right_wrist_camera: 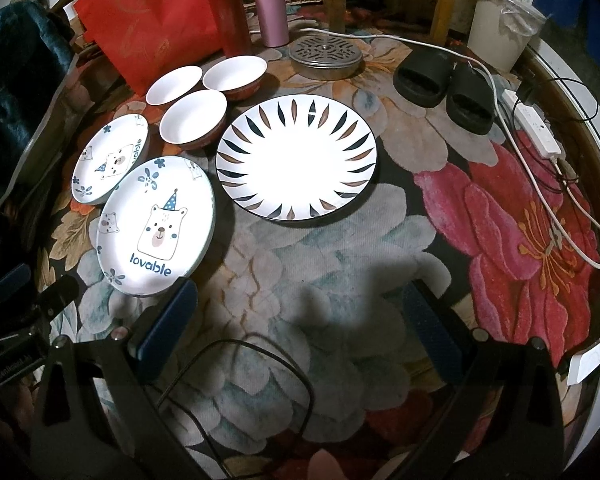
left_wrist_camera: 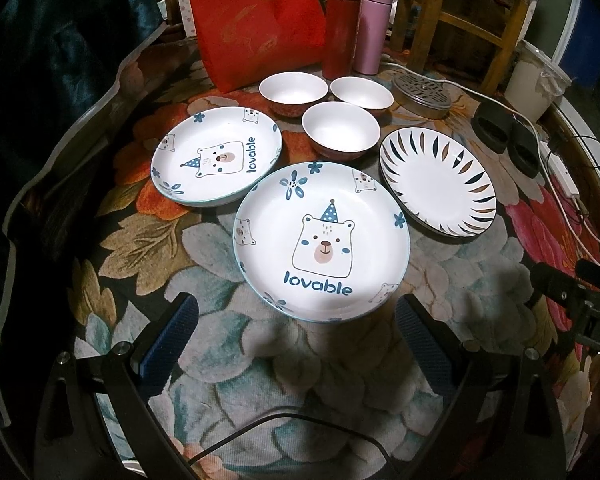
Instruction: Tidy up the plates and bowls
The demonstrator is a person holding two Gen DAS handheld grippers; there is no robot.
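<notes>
step: pre-grasp, nothing stacked | left gripper [left_wrist_camera: 296, 336] spread wide, empty, just short of near bear plate [left_wrist_camera: 322, 242] | right gripper [right_wrist_camera: 300, 320] spread, empty | leaf plate [right_wrist_camera: 297, 158] right, three bowls [left_wrist_camera: 341, 130] far | next: close on near rim, stack onto far bear plate [left_wrist_camera: 216, 156]

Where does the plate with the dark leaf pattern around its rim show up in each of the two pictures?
Left wrist view: leaf-pattern plate sits right of centre, beside the nearest bowl.
Right wrist view: the plate lies at centre, right of that bowl.
Shared landmark: pink flask behind the dishes.
</notes>
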